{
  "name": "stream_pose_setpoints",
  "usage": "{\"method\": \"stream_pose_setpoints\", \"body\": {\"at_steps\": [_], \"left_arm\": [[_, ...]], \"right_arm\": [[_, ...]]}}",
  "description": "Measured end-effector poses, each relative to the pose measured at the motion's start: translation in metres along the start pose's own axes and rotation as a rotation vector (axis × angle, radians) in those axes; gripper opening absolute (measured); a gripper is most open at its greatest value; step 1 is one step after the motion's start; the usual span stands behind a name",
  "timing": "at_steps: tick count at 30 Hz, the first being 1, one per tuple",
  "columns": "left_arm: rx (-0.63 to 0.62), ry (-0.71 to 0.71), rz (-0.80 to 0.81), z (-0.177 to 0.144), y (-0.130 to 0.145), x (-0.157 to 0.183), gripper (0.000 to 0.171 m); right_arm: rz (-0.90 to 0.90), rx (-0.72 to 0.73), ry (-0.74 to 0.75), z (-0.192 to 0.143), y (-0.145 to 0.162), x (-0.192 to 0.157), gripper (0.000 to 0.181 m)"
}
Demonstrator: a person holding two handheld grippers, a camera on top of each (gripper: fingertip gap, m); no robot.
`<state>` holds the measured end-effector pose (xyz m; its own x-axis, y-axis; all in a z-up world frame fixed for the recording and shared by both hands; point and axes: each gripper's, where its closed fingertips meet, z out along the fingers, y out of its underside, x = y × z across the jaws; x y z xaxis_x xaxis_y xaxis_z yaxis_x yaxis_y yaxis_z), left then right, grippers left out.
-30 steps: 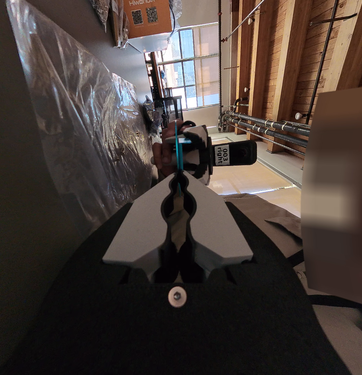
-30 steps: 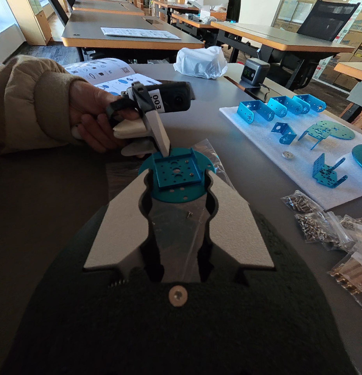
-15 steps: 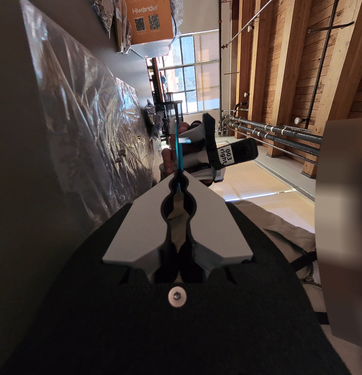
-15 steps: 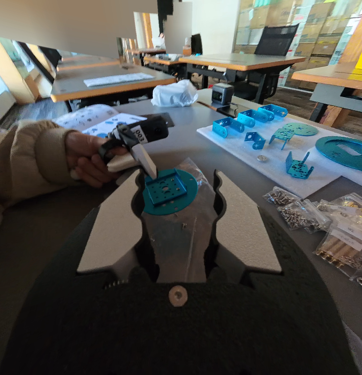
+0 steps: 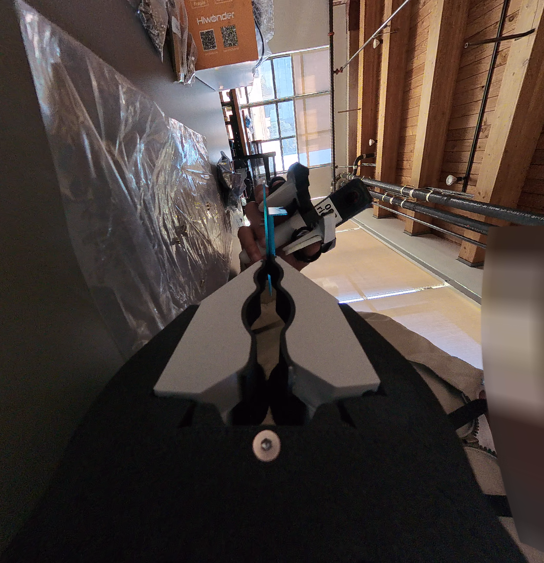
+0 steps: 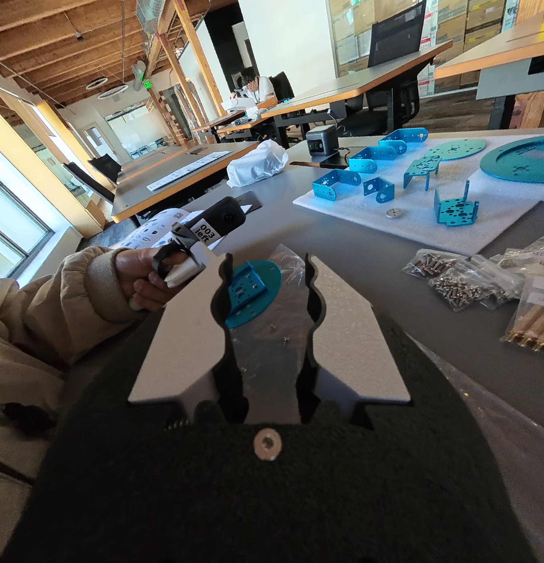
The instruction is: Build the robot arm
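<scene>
**left claw pinching the teal disc, right claw backed off and wide open**

so the left claw (image 5: 269,268) is closed down on the rim of the teal disc (image 5: 269,231), which shows edge-on straight ahead of its tips. in the right wrist view the same disc (image 6: 258,292) has a blue bracket (image 6: 246,288) sitting flat on top, over a clear plastic bag (image 6: 270,344) with a few loose screws on the grey worktop (image 6: 371,268).

what changed: a second ago the right claw (image 6: 266,265) was down close with the disc between its tips. now it's pulled up and back, fingers spread wide, holding nothing, and the disc sits ahead and a bit left of the gap. the left grip looks the same as before.

off to the right claw's far right: a white foam sheet (image 6: 417,222) of blue parts, and screw bags (image 6: 466,283) nearer.
</scene>
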<state>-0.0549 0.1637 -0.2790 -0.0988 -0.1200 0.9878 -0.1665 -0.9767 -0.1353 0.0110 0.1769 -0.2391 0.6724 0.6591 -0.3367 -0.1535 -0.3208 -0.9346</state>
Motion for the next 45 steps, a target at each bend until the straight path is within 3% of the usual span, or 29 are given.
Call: {"method": "stream_pose_setpoints", "body": {"at_steps": [13, 40, 45], "left_arm": [[0.005, 0.018, -0.008, -0.001, -0.001, 0.003, 0.0], [0.014, 0.028, -0.024, -0.002, -0.003, 0.002, 0.0], [0.02, 0.035, -0.02, -0.003, -0.004, 0.006, 0.0]], "right_arm": [[0.226, 0.01, -0.074, -0.007, -0.001, 0.007, 0.035], [0.244, 0.001, -0.085, -0.012, 0.001, 0.006, 0.026], [0.166, 0.018, -0.09, -0.01, 0.0, 0.002, 0.029]]}}
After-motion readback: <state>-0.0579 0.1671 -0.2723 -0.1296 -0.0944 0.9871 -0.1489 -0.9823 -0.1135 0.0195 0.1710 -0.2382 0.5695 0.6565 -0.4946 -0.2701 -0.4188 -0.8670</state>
